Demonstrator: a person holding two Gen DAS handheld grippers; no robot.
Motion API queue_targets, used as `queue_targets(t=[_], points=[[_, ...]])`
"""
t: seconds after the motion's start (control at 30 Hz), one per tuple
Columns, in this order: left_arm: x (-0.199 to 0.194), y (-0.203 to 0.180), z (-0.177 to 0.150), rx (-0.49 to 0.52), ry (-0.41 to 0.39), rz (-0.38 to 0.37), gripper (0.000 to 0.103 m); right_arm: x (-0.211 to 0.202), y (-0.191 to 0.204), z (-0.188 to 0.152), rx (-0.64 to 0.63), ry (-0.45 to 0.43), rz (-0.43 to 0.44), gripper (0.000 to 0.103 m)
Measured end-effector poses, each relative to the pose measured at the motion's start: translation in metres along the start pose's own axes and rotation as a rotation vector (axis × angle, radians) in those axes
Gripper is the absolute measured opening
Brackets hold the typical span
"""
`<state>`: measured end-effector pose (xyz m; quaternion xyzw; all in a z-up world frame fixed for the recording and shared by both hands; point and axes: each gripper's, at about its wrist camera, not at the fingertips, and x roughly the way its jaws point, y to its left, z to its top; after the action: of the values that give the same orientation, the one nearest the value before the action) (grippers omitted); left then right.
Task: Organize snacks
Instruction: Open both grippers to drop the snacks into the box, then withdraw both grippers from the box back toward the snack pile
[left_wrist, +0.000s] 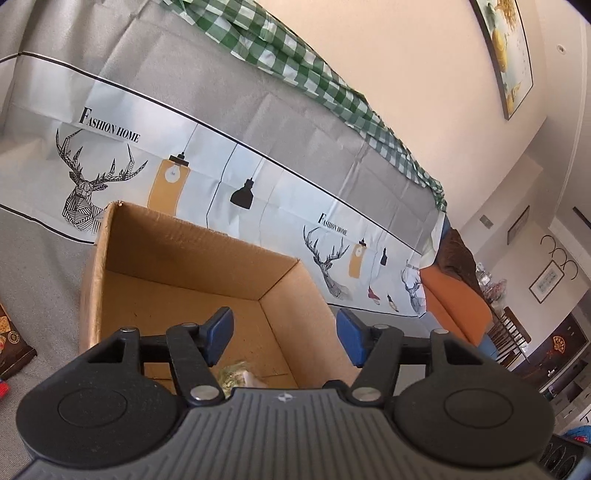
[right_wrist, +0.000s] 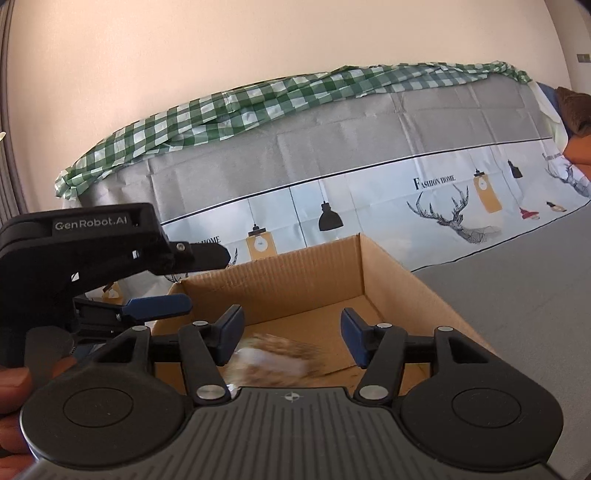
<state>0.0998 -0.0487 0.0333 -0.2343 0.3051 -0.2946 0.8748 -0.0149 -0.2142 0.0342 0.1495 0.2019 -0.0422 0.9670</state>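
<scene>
A grey cloth (left_wrist: 44, 258) covers the tabletop and runs up the backing behind it, where a green checked cloth (right_wrist: 258, 103) is draped. An open box (left_wrist: 207, 258) sits on the tabletop near that backing. Both the left tongs (left_wrist: 282, 334) and right tongs (right_wrist: 290, 336) hang released over it, above a blurred snack (right_wrist: 273, 360) on its floor; a dark snack bag (left_wrist: 13, 339) lies on the tabletop just beside the box.

Brown box (left_wrist: 184, 258). Grey cloth (right_wrist: 369, 122) with deer and lamp print band. Green-white check cloth (right_wrist: 221, 107) at 12 o'clock. Blue pads (left_wrist: 221, 332) on black grippers. Cream wall (right_wrist: 258, 37).
</scene>
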Motion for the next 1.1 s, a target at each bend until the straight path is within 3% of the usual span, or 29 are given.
queue_targets(t=[0.1,0.3,0.5,0.57,0.8,0.93,1.1], points=[[-0.005,-0.002,-0.002,0.036,-0.025,-0.002,0.067,0.0,0.005,-0.002,-0.012,0.002,0.001,0.061],[-0.019,-0.009,-0.007,0.139,-0.062,-0.005,0.08,-0.002,0.01,-0.003,-0.016,-0.001,-0.005,0.061],[-0.029,-0.002,-0.01,0.184,-0.03,0.033,0.092,-0.008,0.019,-0.005,-0.004,0.001,-0.001,0.061],[-0.035,0.005,-0.01,0.177,-0.016,0.073,0.102,-0.01,0.024,-0.005,-0.003,0.001,0.008,0.061],[-0.07,0.034,-0.004,0.129,0.009,0.21,0.103,-0.021,0.046,-0.007,0.002,0.005,0.053,0.061],[-0.091,0.056,0.0,0.105,0.056,0.36,0.103,-0.028,0.066,-0.01,-0.034,0.012,0.093,0.061],[-0.134,0.082,0.006,0.06,0.037,0.409,0.103,-0.034,0.098,-0.016,-0.119,0.024,0.151,0.064]])
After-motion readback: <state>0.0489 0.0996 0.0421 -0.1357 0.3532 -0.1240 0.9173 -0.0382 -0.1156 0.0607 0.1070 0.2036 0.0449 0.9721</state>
